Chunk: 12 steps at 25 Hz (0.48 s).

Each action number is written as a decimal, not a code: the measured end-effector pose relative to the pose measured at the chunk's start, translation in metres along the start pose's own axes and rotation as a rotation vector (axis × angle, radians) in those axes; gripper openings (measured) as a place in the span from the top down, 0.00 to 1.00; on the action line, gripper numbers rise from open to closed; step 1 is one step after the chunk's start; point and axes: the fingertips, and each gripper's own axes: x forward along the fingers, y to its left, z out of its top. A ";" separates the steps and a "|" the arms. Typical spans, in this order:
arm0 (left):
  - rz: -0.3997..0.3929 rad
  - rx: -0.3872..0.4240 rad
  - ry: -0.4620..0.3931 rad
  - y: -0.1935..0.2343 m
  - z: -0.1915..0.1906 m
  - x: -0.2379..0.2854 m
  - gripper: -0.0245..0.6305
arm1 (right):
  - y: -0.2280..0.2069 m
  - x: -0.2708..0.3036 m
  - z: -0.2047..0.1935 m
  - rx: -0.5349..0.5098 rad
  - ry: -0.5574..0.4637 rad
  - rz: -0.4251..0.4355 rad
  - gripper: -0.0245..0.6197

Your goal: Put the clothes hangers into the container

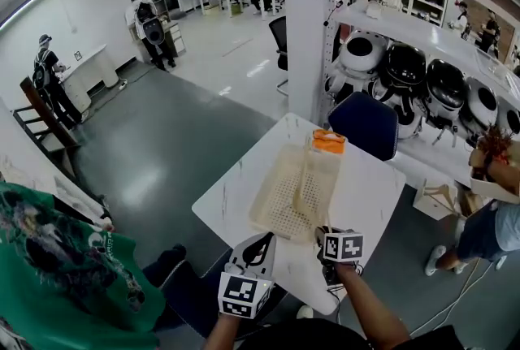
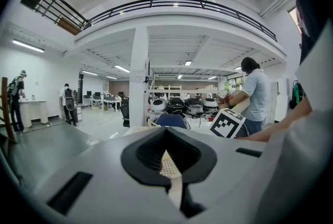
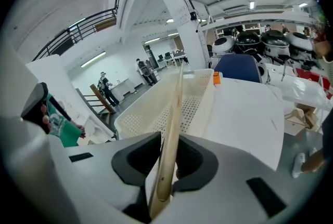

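The white counter (image 1: 231, 194) carries one pale perforated container (image 1: 280, 210), set lengthwise away from the person, with its near short end just in front of both grippers and a small orange object (image 1: 329, 140) just past its far end. The container is open-topped, so its whole length lies straight ahead of and below the right gripper (image 1: 325, 233). That gripper is clamped on a light wooden clothes hanger (image 3: 176, 108). In the right gripper view the bar stands edge-on between the jaws and runs forward along the line the gripper points. It crosses the near rim and reaches out over the basket floor. The hanger's long axis is thus roughly in line with the container's long axis, not across it, and it looks to be over the opening and tilted down into it. I judge that the coming move turns on that alignment: lowering and letting go should drop the hanger inside without it bridging the side walls. The left gripper (image 1: 264, 241) sits at the near left corner, its jaws drawn together on what seems to be the container's thin rim, probably steadying it.
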 end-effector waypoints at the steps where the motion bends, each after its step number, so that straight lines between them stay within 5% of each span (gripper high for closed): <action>1: 0.000 -0.001 0.002 0.000 -0.002 0.000 0.96 | -0.001 0.001 0.000 0.001 -0.001 -0.002 0.85; 12: -0.001 -0.007 0.002 0.000 -0.002 0.000 0.96 | -0.001 0.001 -0.002 -0.070 0.018 -0.021 0.80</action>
